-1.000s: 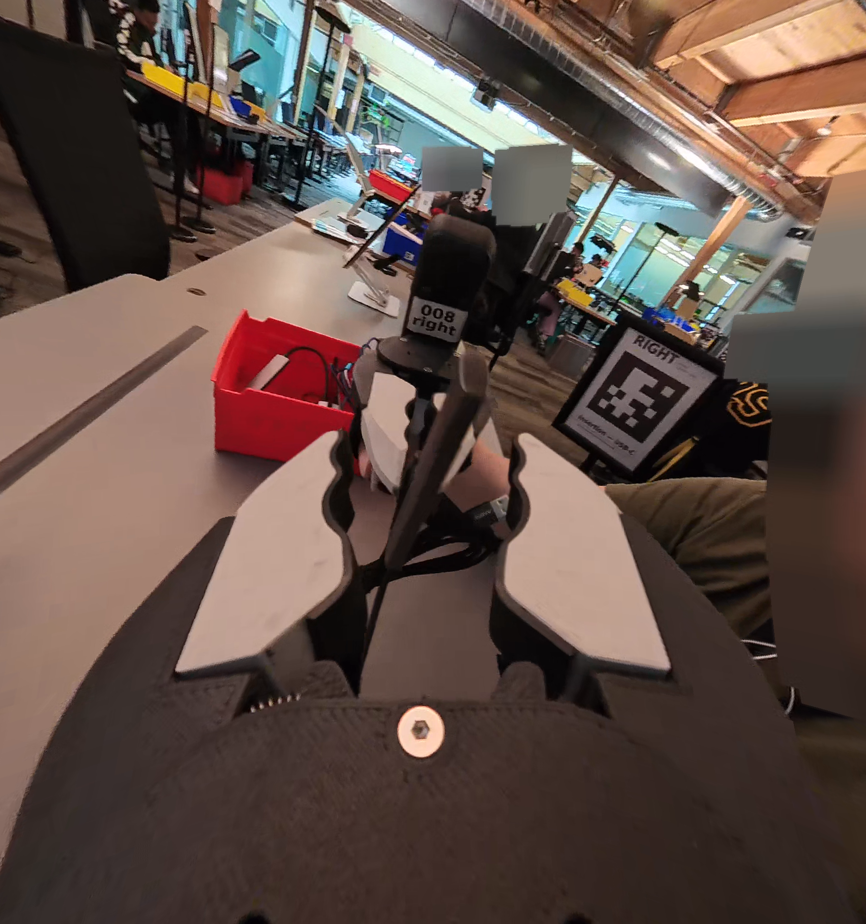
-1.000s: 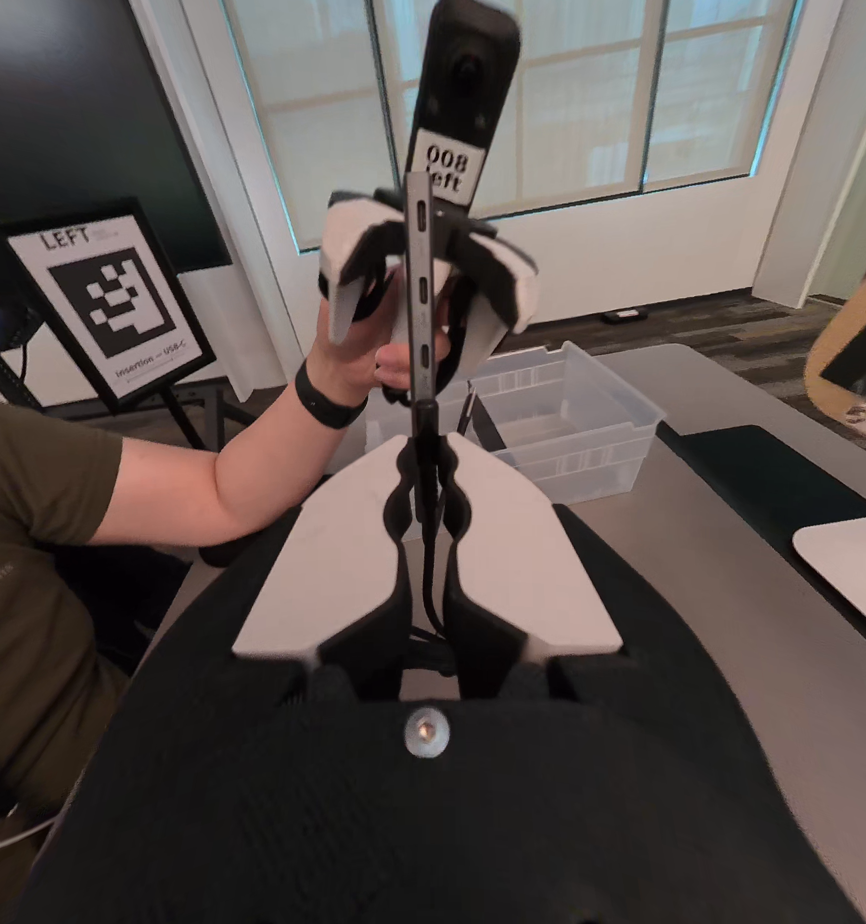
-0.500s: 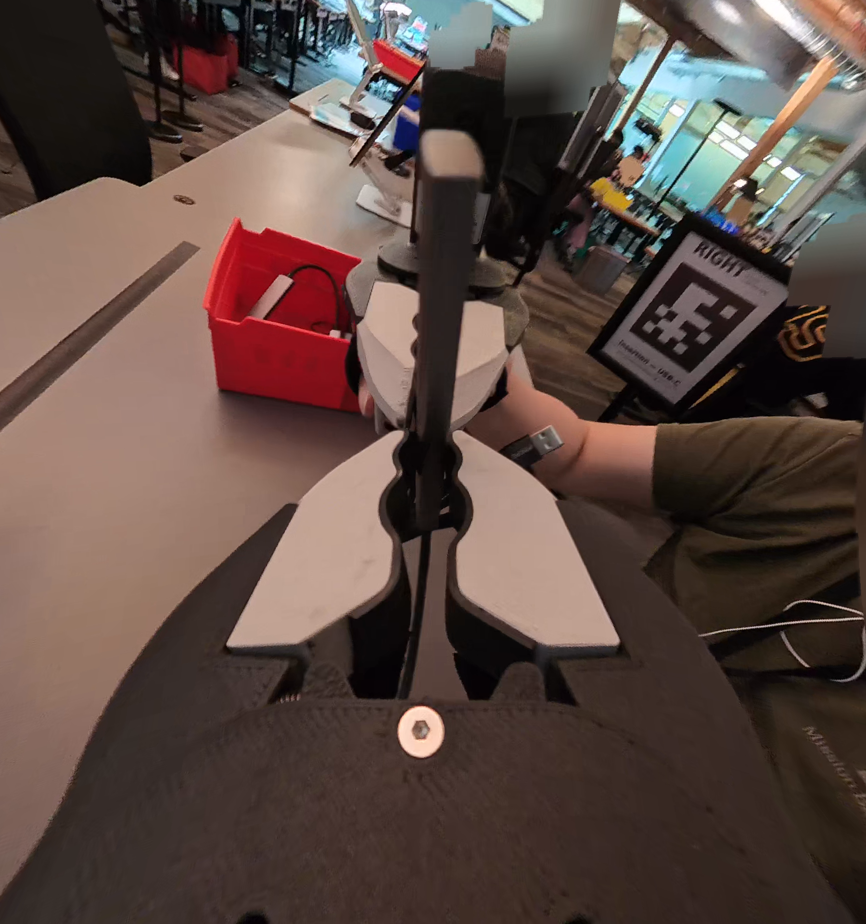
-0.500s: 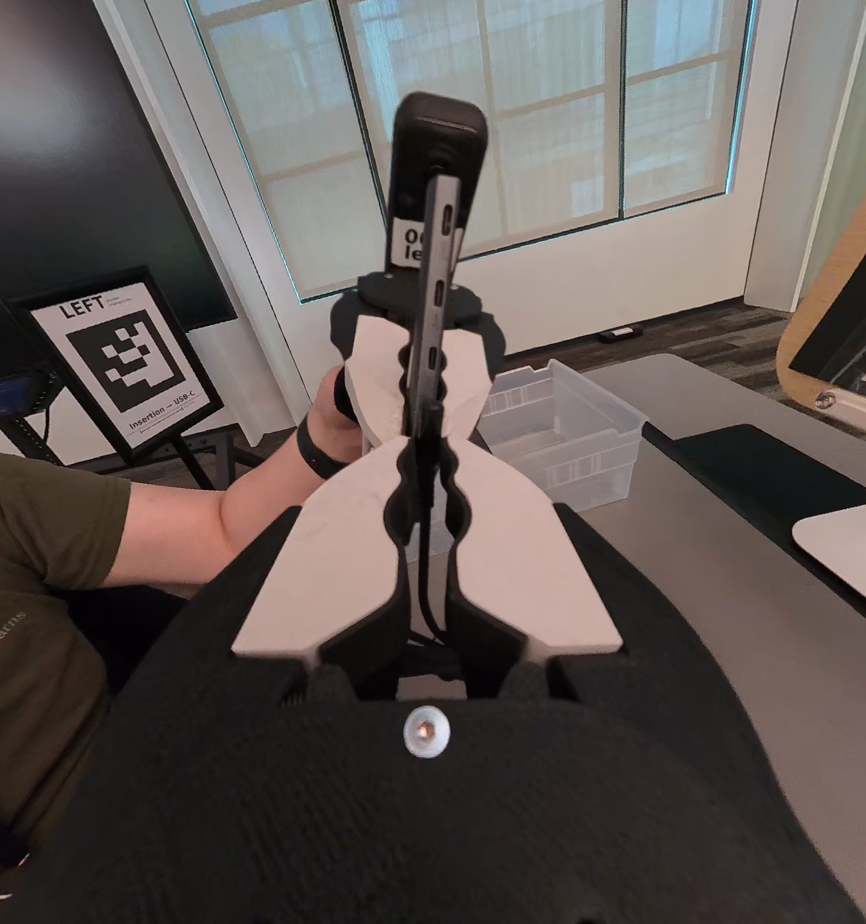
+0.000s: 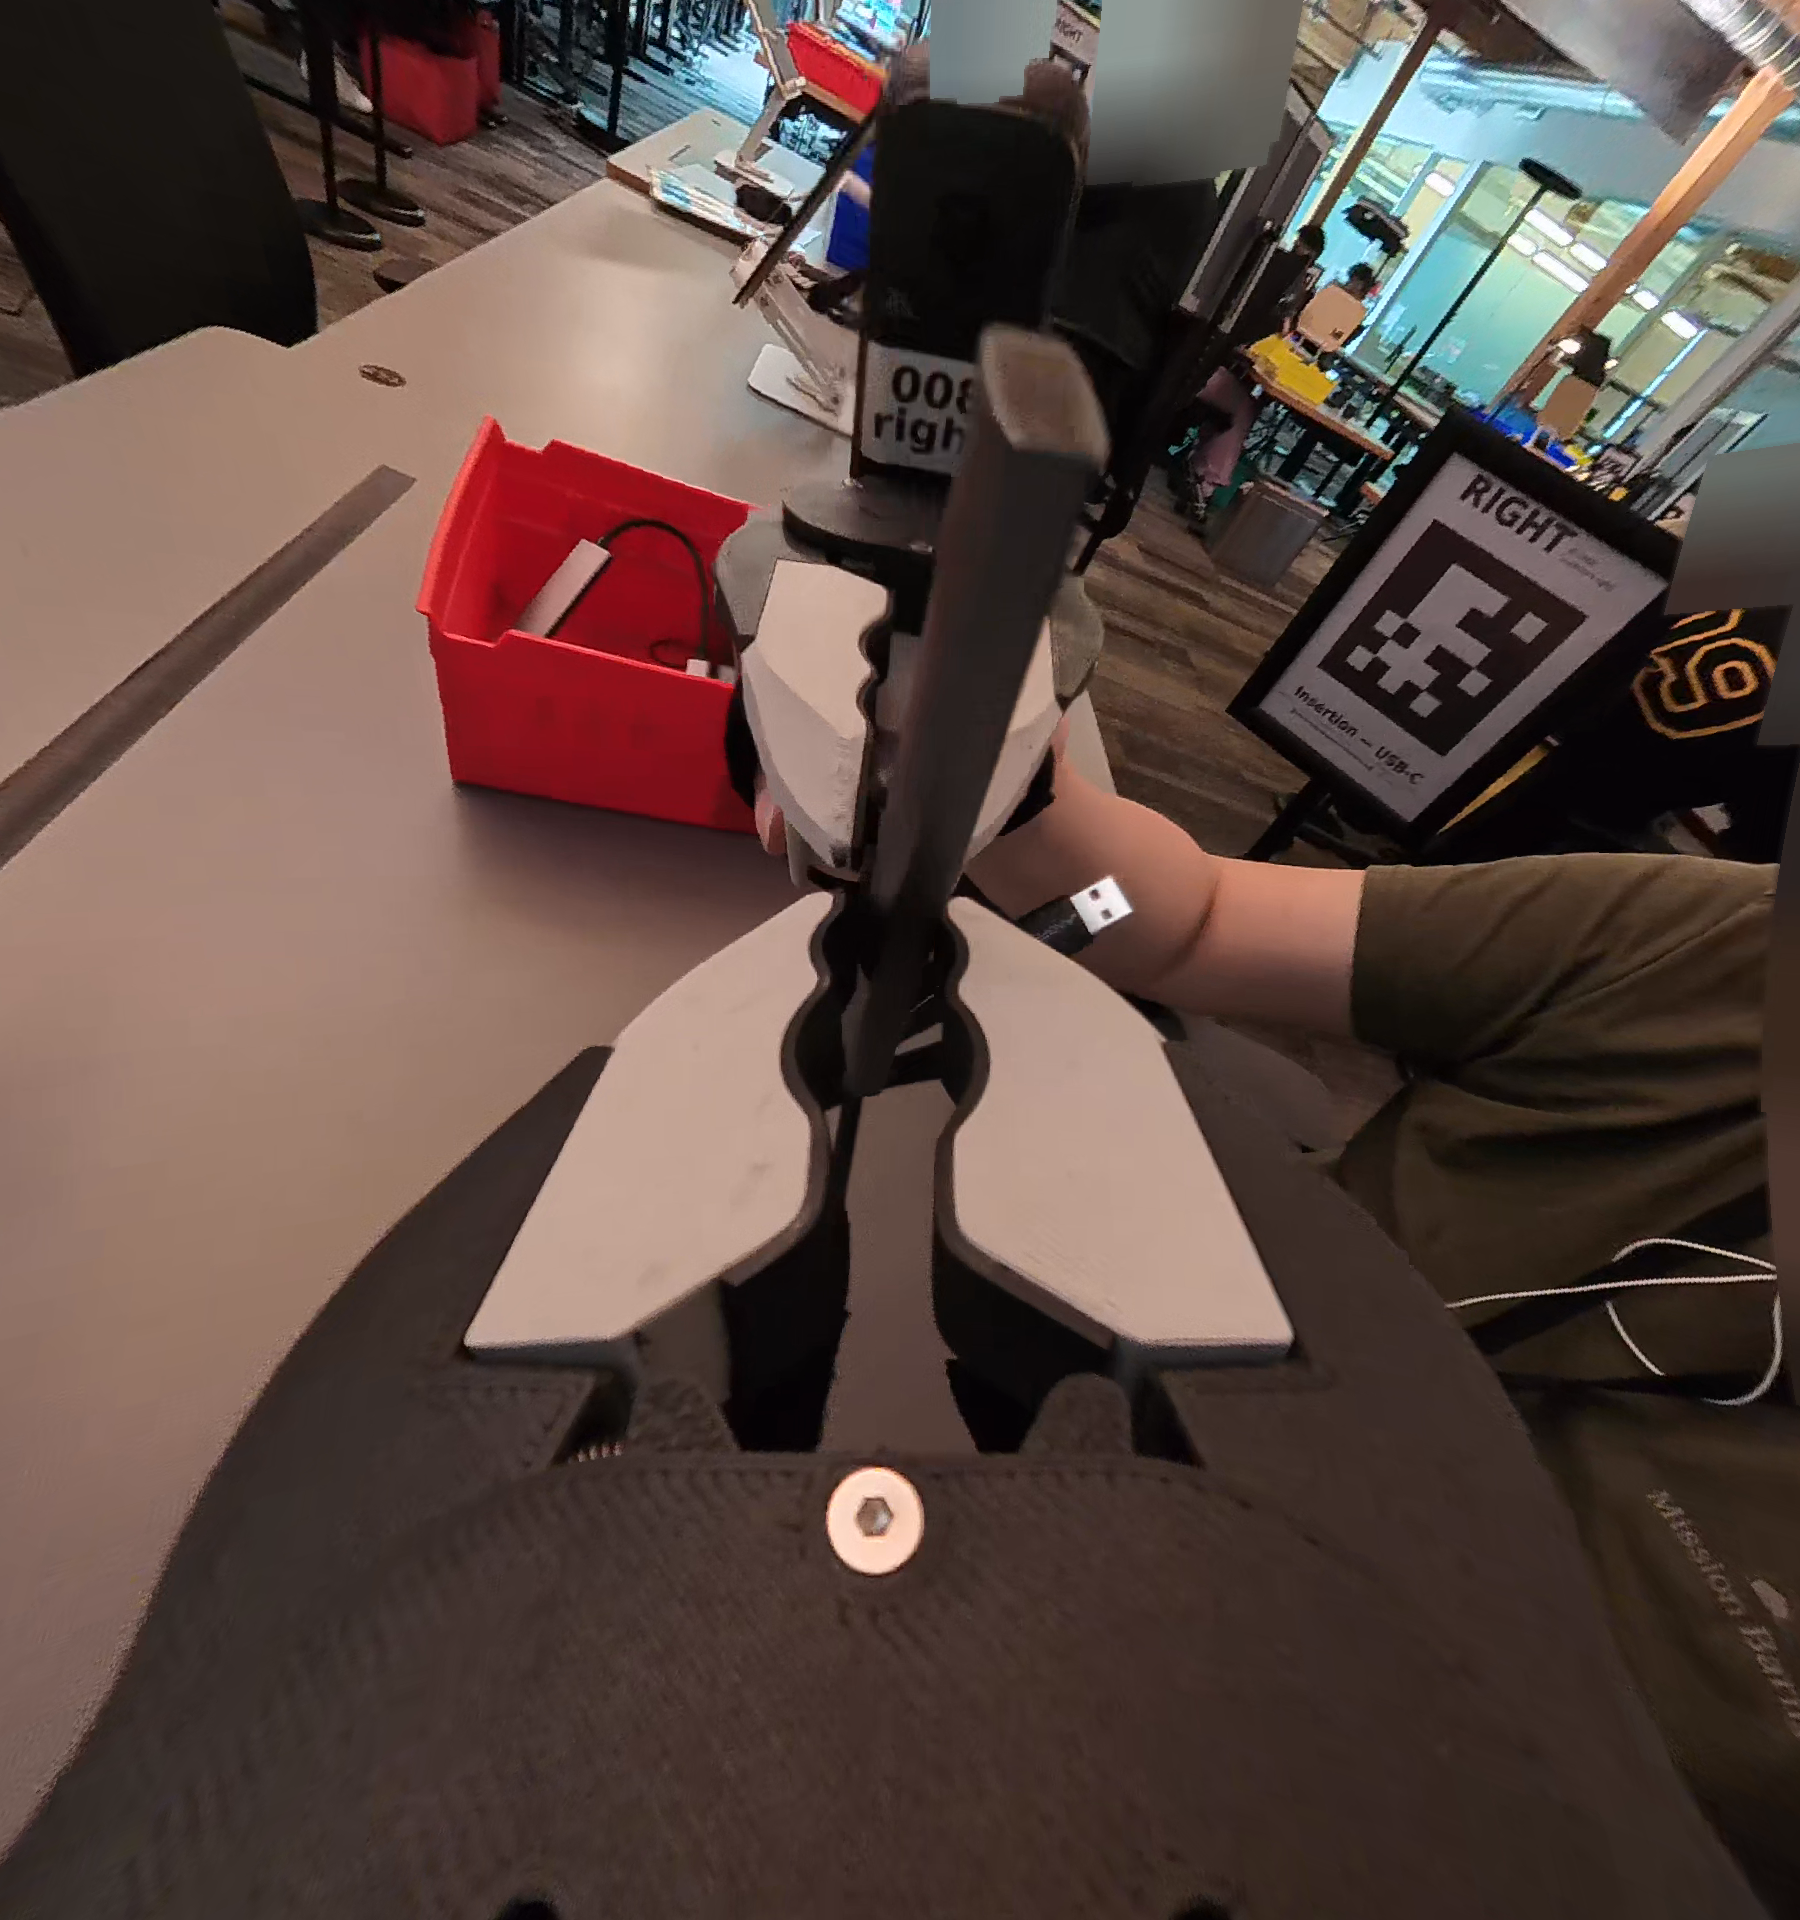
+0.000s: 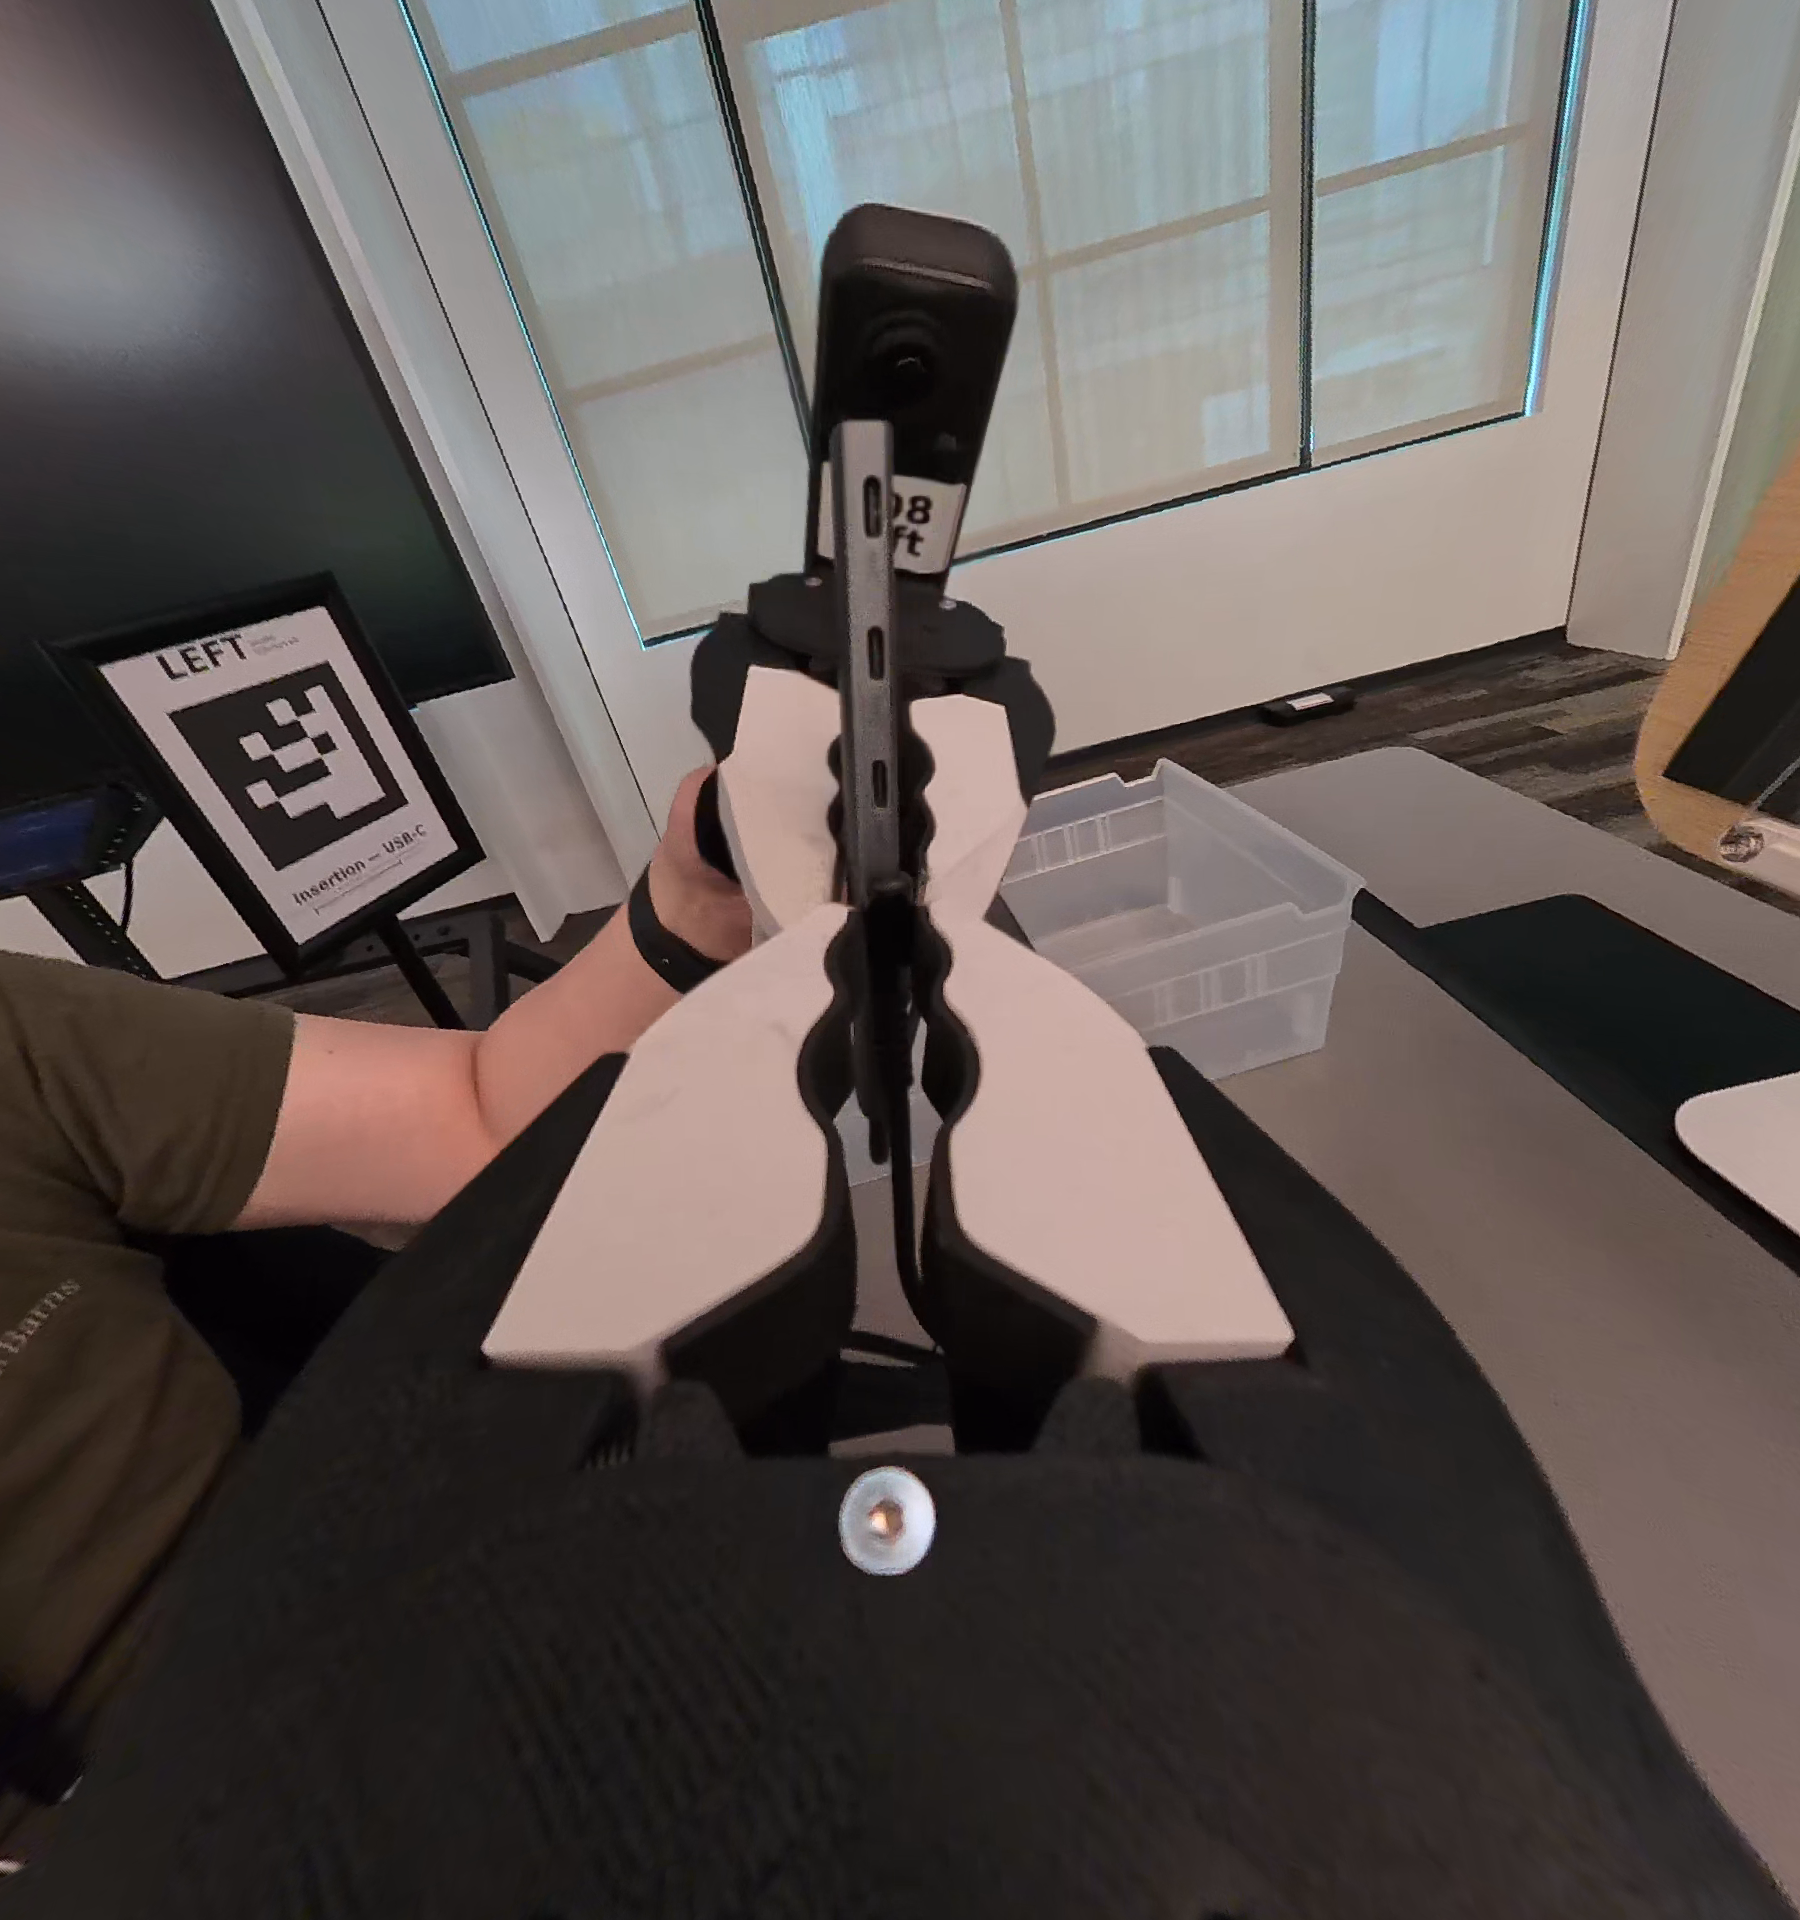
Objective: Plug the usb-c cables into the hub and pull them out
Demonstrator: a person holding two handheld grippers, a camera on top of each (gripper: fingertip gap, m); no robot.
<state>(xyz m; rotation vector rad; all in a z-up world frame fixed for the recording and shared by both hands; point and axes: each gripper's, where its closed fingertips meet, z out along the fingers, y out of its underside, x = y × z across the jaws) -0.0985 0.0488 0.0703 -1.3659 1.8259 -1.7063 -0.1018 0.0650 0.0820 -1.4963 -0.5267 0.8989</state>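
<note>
Left wrist view: left gripper (image 5: 883, 956) is pinched on the lower end of the hub (image 5: 963, 665), a dark slim bar that stands up and leans right. Right gripper (image 5: 854, 790) faces it, tips almost touching, fingers pressed together. A USB-A plug (image 5: 1102, 906) on a black cable sticks out just right of the tips. Red bin (image 5: 563, 675) sits on the grey table (image 5: 200, 935) with another adapter inside.

Right wrist view: right gripper (image 6: 883, 940) is clamped on the usb-c cable (image 6: 891, 997) plug, seated in the hub's (image 6: 868, 665) bottom edge port. Three ports above are free. Left gripper (image 6: 875, 831) grips the hub from behind. Clear bin (image 6: 1187, 914) sits on the table to the right.
</note>
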